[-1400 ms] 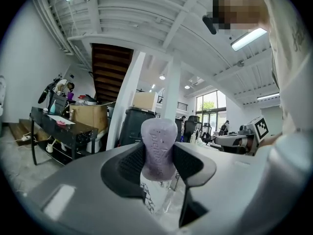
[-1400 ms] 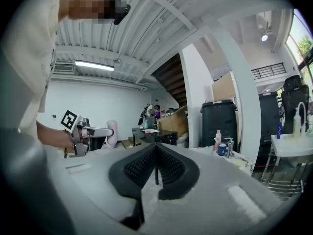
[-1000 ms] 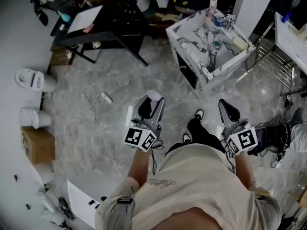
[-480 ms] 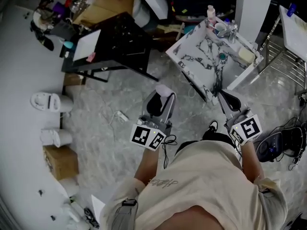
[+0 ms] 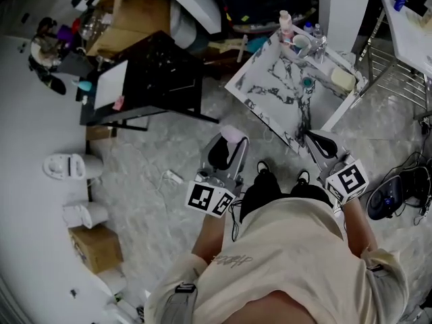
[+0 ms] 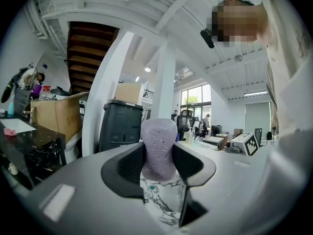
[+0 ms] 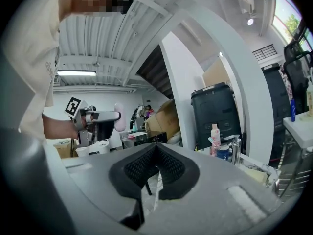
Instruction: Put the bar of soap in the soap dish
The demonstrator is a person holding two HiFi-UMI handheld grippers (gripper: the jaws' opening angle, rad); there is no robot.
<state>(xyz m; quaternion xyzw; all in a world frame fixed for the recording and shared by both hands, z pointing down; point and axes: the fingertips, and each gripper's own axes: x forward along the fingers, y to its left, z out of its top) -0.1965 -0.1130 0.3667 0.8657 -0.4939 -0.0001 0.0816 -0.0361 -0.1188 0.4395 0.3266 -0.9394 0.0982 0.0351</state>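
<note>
Sink (image 5: 273,90) nearer; left hand-held gripper (image 5: 228,142) clamps soap bar (image 6: 158,148), right hand-held gripper (image 5: 316,138) closed, empty.

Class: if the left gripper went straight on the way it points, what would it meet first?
Probably the marble sink counter: the left gripper, shut on the soap bar, points toward it. Height is unclear; it might pass above.

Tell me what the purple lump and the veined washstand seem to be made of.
The purple lump is probably a soap bar: matte lilac, rounded edges, pressed-in lettering. The washstand looks like marble or a marble-look surface, white with dark veins; I cannot tell which.
</note>
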